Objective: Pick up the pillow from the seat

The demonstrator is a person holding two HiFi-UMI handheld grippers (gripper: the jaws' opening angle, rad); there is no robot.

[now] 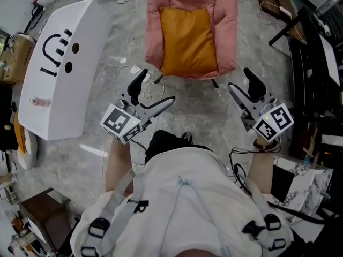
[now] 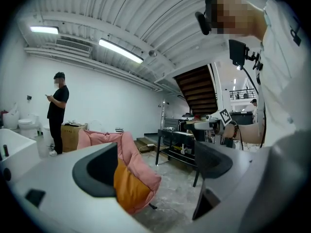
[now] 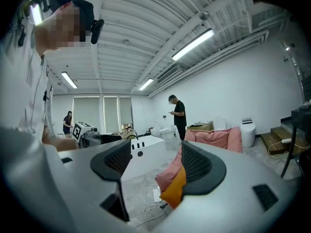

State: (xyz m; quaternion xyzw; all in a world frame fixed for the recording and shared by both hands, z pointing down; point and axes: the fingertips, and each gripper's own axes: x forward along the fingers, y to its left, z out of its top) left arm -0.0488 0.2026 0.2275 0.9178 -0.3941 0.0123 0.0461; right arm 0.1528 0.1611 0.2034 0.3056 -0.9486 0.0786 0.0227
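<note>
An orange pillow [image 1: 186,40] leans on the seat and back of a pink chair [image 1: 228,25] at the top middle of the head view. My left gripper [image 1: 156,87] and right gripper [image 1: 240,80] are both held level in front of the chair, short of it, one toward each side. Both are open with nothing between their jaws. In the left gripper view the pillow [image 2: 129,188] shows past the left jaw, still some way off. In the right gripper view a corner of the pillow [image 3: 175,191] peeks out beside the right jaw.
A large white box with a smiley face [image 1: 61,68] lies on the floor left of the chair. A white cable and plug strip [image 1: 131,71] lie near the chair's front leg. Black desks [image 1: 311,63] stand on the right. A person [image 2: 57,110] stands behind the chair.
</note>
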